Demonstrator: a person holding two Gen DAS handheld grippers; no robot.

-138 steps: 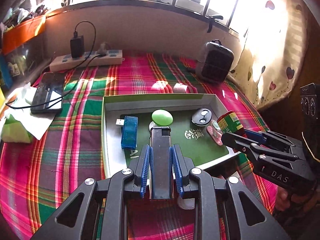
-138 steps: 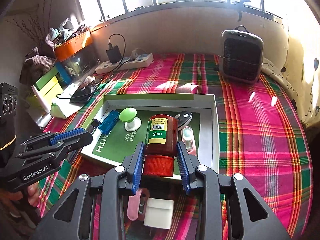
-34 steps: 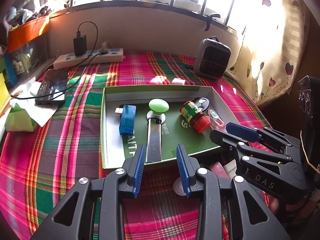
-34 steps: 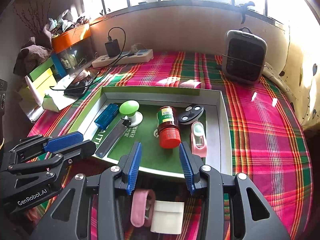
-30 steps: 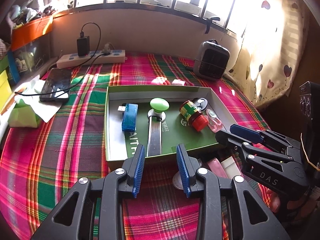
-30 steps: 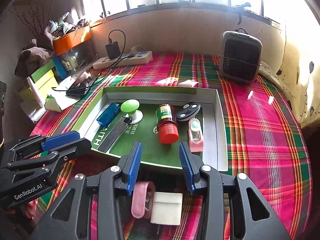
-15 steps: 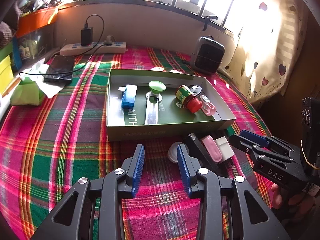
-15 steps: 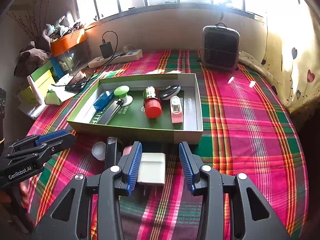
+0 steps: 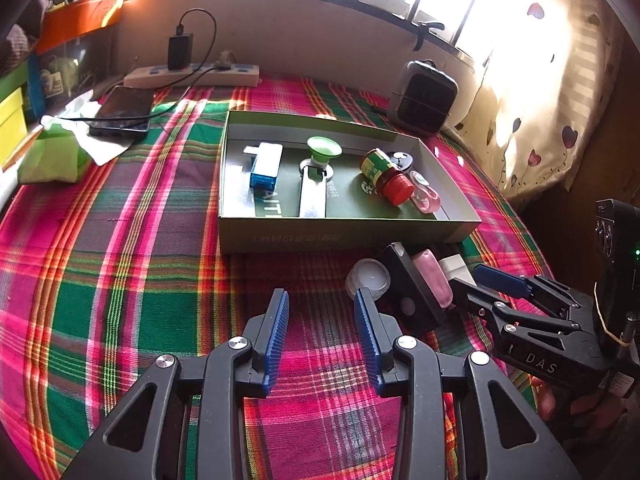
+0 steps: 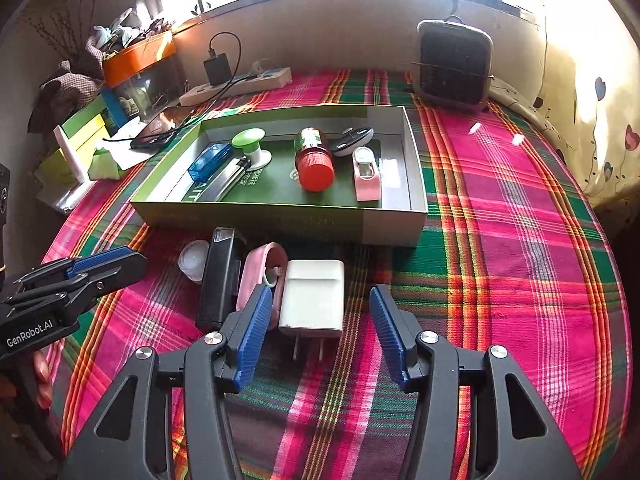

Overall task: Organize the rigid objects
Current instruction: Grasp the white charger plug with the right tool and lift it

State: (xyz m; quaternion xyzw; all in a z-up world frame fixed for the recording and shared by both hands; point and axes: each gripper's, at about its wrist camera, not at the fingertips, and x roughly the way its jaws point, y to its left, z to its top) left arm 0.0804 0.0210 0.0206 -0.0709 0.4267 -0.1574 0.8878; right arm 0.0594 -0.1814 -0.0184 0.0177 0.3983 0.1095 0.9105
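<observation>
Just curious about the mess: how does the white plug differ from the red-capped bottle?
The white plug is flat and boxy; the red-capped bottle is round. The plug lies on the plaid cloth outside the green box; the bottle lies inside. Neither is held.

A white charger (image 10: 313, 295), pink clip (image 10: 260, 276), black case (image 10: 221, 276) and clear cap (image 10: 194, 260) are lying side by side against the green box's (image 10: 280, 216) near wall, on the plaid cloth.

A plaid cloth (image 10: 500, 216) covers the surface. On it lie a green tray (image 10: 280, 216), white charger (image 10: 312, 298), pink case (image 10: 256, 272), black device (image 10: 220, 276), perhaps a small cap (image 10: 193, 262), a power strip (image 10: 236, 86) and heater (image 10: 454, 66).
</observation>
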